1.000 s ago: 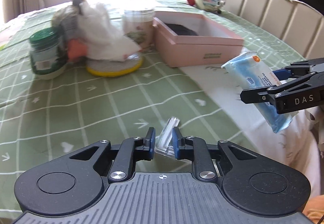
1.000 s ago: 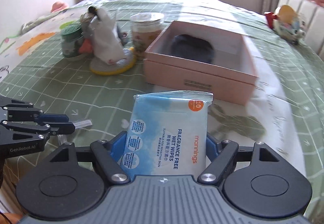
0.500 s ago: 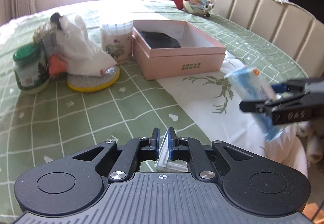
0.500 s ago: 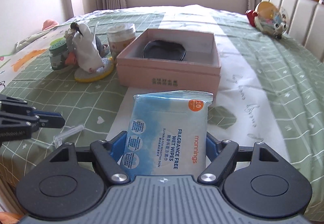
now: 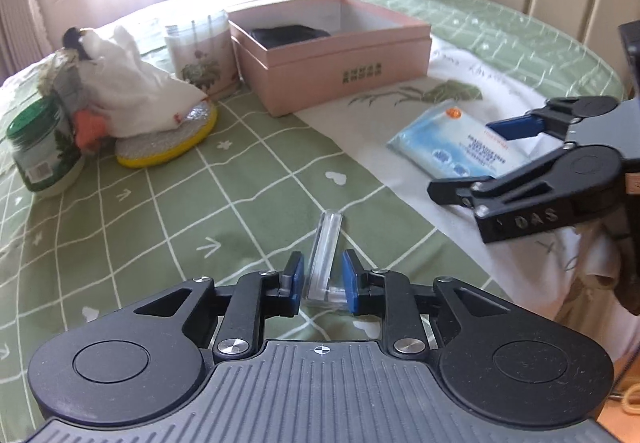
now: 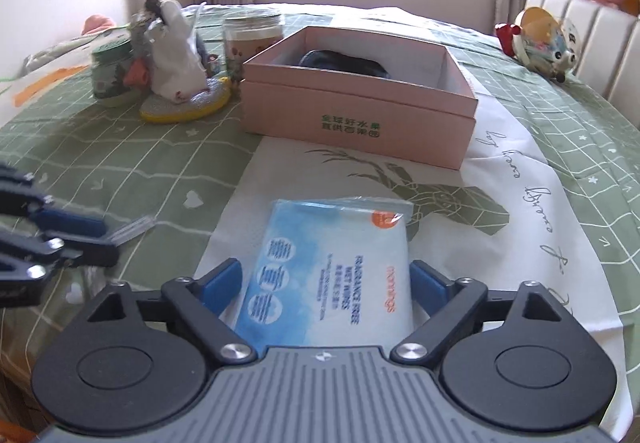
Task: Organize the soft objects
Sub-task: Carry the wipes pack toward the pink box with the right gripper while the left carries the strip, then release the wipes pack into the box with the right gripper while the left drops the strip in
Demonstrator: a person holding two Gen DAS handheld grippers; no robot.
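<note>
A blue wet-wipes pack [image 6: 332, 271] lies flat on the white cloth [image 6: 520, 211], between the open fingers of my right gripper [image 6: 326, 285]; it also shows in the left wrist view [image 5: 452, 145]. A small clear plastic piece [image 5: 326, 255] lies on the green tablecloth [image 5: 160, 203] between the open fingers of my left gripper [image 5: 322, 281]. The open pink box [image 6: 360, 111] holds a dark soft item [image 6: 344, 63] and stands just beyond the pack.
To the box's left stand a floral jar [image 5: 200, 51], a white cloth bundle [image 5: 136, 91] on a yellow disc, and a green-lidded jar [image 5: 40, 147]. A plush toy [image 6: 544, 39] sits at the far right by the padded bench.
My right gripper has lowered the wipes pack onto the white cloth and opened. My left gripper has opened too, leaving the clear piece on the tablecloth.
</note>
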